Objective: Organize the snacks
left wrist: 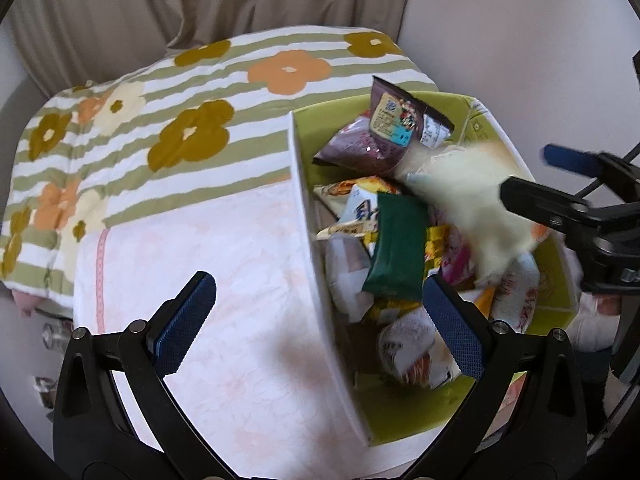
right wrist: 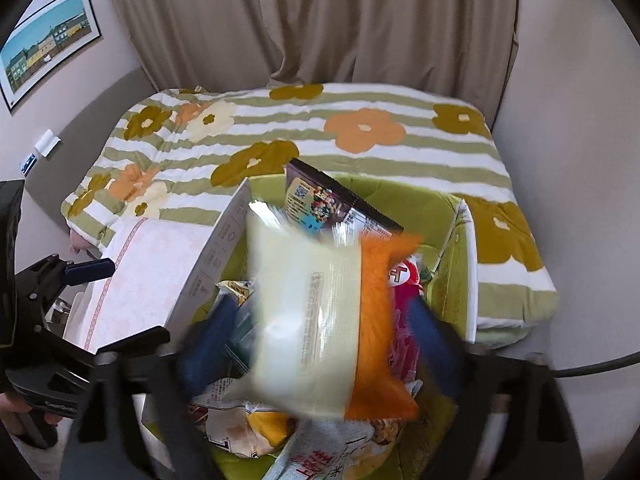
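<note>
Left wrist view: left tongs (left wrist: 320, 320) low in frame, spread wide, nothing gripped, straddling white wall of snack box (left wrist: 320, 264). Right tongs (left wrist: 532, 184) entering from right edge, blurred, at pale yellow packet (left wrist: 476, 208) above box.

Right wrist view: right tongs (right wrist: 316, 344) blurred, spread, pale yellow packet between fingers; grip cannot be told. Box at centre, on bed (right wrist: 400, 152).

we see a flower blanket (right wrist: 360, 136), a pink towel (left wrist: 224, 280), tan curtains (right wrist: 320, 20) and a wall picture (right wrist: 48, 36).
</note>
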Motion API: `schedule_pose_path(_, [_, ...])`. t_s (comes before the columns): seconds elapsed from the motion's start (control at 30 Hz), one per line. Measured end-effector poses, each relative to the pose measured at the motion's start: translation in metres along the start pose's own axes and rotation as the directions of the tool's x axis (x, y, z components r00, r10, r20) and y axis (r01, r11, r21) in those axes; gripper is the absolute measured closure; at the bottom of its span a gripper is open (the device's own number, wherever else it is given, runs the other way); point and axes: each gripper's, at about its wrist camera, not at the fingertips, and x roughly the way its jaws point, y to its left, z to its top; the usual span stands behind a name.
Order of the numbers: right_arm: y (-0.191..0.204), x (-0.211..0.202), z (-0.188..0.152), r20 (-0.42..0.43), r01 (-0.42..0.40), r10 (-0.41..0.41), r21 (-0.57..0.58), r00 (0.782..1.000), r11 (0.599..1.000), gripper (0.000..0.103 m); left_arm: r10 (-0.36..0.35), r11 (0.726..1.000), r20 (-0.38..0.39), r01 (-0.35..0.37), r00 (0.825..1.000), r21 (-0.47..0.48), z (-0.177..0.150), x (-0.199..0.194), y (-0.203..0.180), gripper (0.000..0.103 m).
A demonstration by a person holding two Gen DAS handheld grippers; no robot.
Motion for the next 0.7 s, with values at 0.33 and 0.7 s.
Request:
schedule_pose_path(0.33, [0.022,-0.068,-0.022,0.162,0.076,-0.087,0.071,0.983,0.995,0.001,0.01,1.0,0.149,-0.008,0.989,-0.009,-0.032,-0.064,0.023,0.001])
schedule_pose_path(0.7, [0.091,-0.182,-0.066,0.348,0.116,-0.153,0.125,0.925,0.985,0.001,0.054,0.998,0.436,-0.043,0.898,-0.035,-0.095,-0.208,0.048,0.0])
